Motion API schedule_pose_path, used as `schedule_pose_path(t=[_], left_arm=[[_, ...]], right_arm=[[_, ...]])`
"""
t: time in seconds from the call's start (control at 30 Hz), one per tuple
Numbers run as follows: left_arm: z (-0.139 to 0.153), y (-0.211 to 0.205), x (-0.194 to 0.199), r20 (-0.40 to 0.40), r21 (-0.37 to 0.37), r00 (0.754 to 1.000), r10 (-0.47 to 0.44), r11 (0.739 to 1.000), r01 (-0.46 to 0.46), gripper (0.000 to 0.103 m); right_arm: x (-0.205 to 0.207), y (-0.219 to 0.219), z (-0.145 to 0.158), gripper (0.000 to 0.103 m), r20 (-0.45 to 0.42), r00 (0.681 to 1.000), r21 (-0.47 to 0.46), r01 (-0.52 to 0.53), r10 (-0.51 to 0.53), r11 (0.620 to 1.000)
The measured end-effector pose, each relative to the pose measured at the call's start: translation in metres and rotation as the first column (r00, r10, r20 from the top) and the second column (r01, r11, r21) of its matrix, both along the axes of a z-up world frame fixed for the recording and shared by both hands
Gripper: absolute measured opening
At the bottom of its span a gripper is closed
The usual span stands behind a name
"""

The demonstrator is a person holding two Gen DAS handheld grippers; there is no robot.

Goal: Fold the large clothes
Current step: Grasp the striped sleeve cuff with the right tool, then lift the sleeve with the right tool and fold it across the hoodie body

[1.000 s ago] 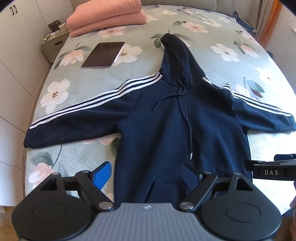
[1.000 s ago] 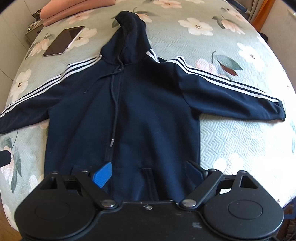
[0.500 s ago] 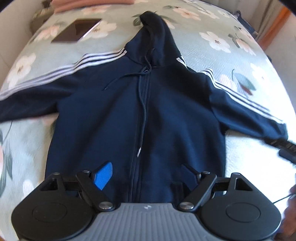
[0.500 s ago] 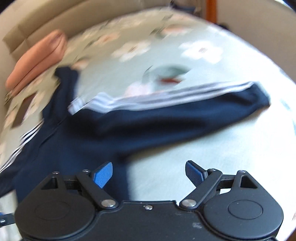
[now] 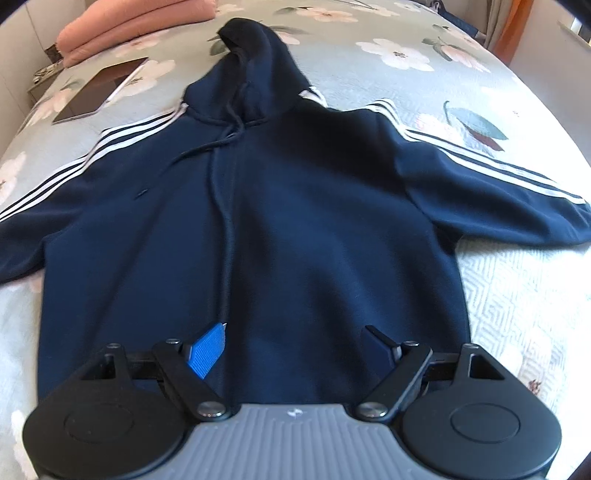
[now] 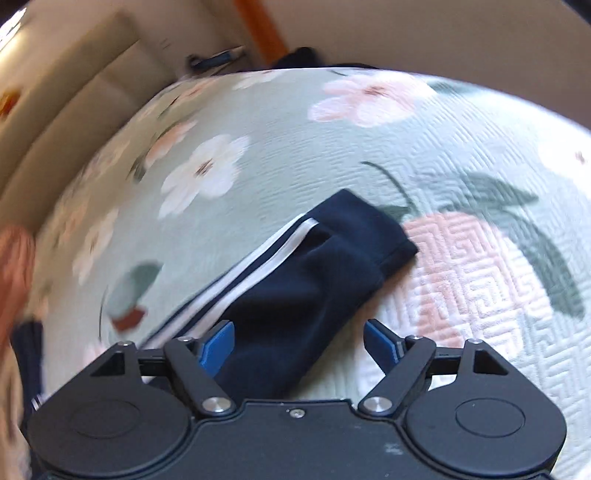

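Observation:
A navy hoodie (image 5: 280, 206) with white sleeve stripes lies flat, face up, on the floral bedspread (image 5: 424, 62), hood pointing away and both sleeves spread out. My left gripper (image 5: 295, 345) is open and empty just above the hoodie's lower front. In the right wrist view, the hoodie's right sleeve (image 6: 295, 291) runs toward its cuff (image 6: 373, 229). My right gripper (image 6: 299, 341) is open and empty, hovering over that sleeve short of the cuff.
A dark tablet (image 5: 99, 90) lies on the bed at the left of the hood. Folded pink bedding (image 5: 133, 26) sits at the head of the bed. A nightstand (image 5: 37, 85) stands at the far left. An orange curtain (image 6: 258, 33) hangs beyond the bed's right side.
My right gripper has swung right from the hoodie's body to the right sleeve near the cuff. My left gripper has shifted right over the lower front. Both stay open.

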State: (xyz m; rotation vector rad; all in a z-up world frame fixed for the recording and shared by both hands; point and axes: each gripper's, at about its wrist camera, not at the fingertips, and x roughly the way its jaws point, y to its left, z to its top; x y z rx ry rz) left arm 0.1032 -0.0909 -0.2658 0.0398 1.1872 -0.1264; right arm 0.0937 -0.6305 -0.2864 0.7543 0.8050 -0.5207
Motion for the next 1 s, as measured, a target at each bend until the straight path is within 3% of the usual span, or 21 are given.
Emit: schedule_pose_path(t=[0.13,0.3,0.43,0.47,0.53,0.6,0.63,0.7,0.8,1.0], left_arm=[[-0.006,-0.014,0.010,-0.009,0.019,1.000,-0.027,0.999,0.027,0.082],[-0.019,-0.025,0.019,-0.048,0.035,0.998,-0.034,0.999,0.036,0.082],[-0.029,-0.032,0.019,-0.062,0.047,0.997,-0.037,0.998,0.040,0.082],[-0.032,-0.034,0.020,-0.072,0.049,0.997,-0.036,0.998,0.040,0.082],[-0.036,-0.036,0.021,-0.084,0.048,0.996,-0.030,0.998,0.034,0.082],[-0.036,-0.037,0.022,-0.088,0.047,0.996,-0.024,0.999,0.028,0.082],[-0.035,-0.036,0.023,-0.083,0.047,0.996,-0.022,0.999,0.026,0.082],[-0.032,-0.033,0.022,-0.069,0.054,0.997,-0.020,0.998,0.024,0.082],[-0.028,-0.026,0.020,-0.047,0.069,0.999,-0.019,0.997,0.022,0.082],[-0.019,0.003,0.015,-0.010,0.050,0.999,0.031,0.998,-0.031,0.081]], right_arm=[[-0.004,-0.035,-0.022,0.093,0.055,0.990,0.121,0.124,-0.132,0.985],[0.005,-0.054,-0.045,0.093,0.072,0.983,0.181,0.156,-0.171,0.971],[0.027,-0.041,-0.041,0.092,0.063,0.992,0.125,0.101,-0.110,0.987],[0.035,-0.036,-0.041,0.087,0.049,0.994,0.093,0.096,-0.101,0.991],[0.045,-0.028,-0.039,0.065,0.030,0.997,0.028,0.076,-0.077,0.997],[0.051,-0.020,-0.037,0.031,0.024,0.999,-0.007,0.048,-0.048,0.999],[0.053,-0.015,-0.035,0.022,0.030,0.999,-0.008,0.029,-0.029,1.000],[0.055,-0.001,-0.026,0.020,0.043,0.999,-0.056,-0.011,0.013,0.998],[0.048,0.023,0.005,0.019,0.050,0.996,-0.201,-0.061,0.072,0.978],[0.004,0.056,0.069,0.018,0.077,0.997,-0.358,-0.001,0.031,0.934]])
